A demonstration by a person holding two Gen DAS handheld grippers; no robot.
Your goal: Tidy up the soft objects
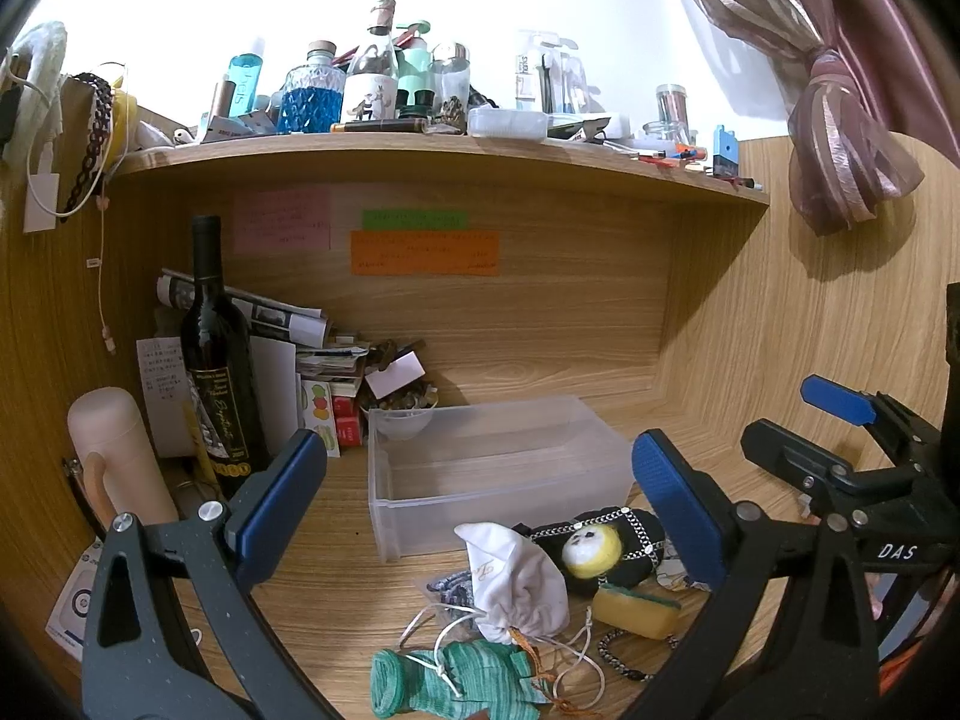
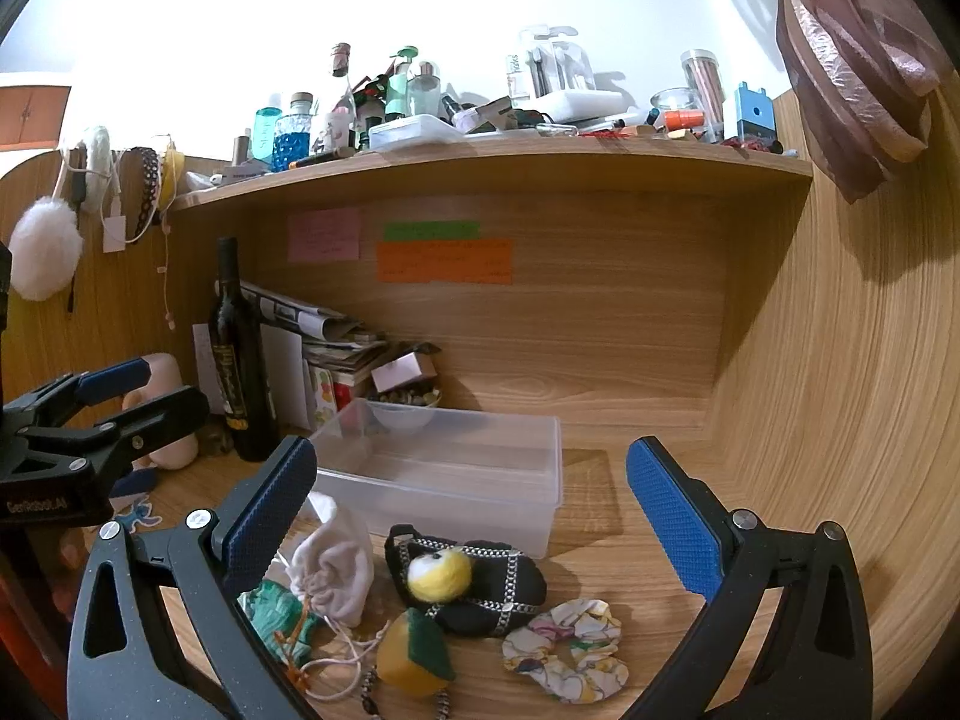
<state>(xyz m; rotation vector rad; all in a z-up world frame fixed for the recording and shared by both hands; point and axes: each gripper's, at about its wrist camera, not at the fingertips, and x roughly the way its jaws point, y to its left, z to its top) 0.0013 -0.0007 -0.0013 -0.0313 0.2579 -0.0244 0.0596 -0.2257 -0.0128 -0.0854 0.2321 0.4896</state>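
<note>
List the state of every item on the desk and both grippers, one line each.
Left gripper: open, holding nothing.
Right gripper: open, holding nothing.
Clear plastic bin: upright, empty.
White drawstring pouch: cinched shut, lying on desk.
Black chain-trimmed pouch: lying flat, yellow-white felt ball on top.
Floral fabric scrunchie: flat on desk.
Dark wine bottle: upright, capped.

Blown-out white wall (image 1: 300, 0), sharp focus, strong fisheye bending at edges.

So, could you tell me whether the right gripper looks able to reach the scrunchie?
Probably yes: the right gripper is open, and the scrunchie lies apart on bare desk with nothing over it.
</note>
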